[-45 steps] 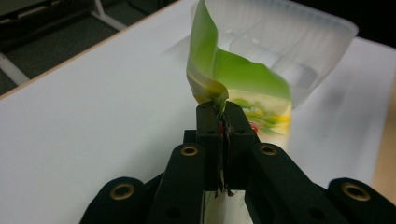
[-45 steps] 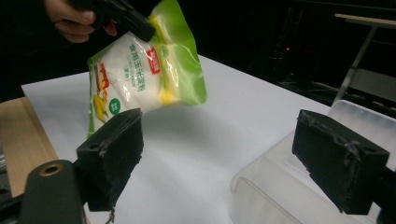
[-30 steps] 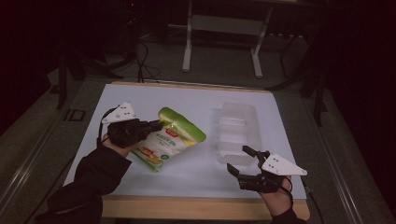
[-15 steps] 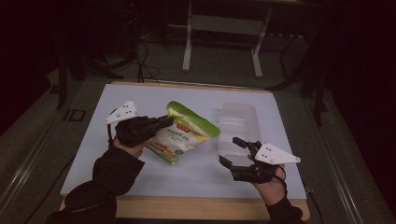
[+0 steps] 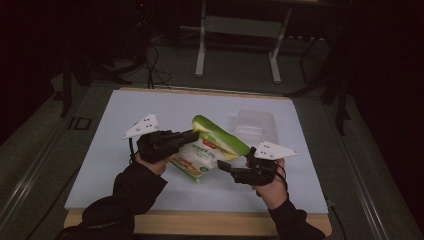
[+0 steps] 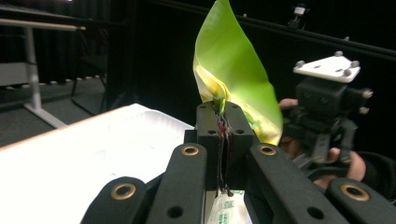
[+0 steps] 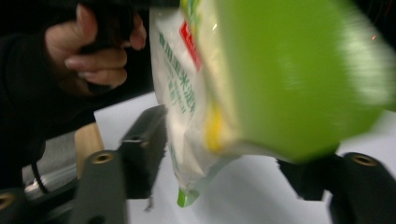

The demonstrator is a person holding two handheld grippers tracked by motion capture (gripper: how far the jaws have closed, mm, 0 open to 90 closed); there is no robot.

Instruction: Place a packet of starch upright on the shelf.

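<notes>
Overhead, the left gripper had its jaws clamped on the upper edge of a green and white bag, held up off the white surface. The right gripper sat just beside the bag's lower right corner, and a clear plastic tray lay beyond it.

From the left gripper view, the jaws were pinched tight on the bag, whose green top rose above them.

From the right gripper view, the jaws had just been closing; they stood apart on either side of the blurred bag, whose bottom corner hung between them, not yet pressed. A hand showed past it.
</notes>
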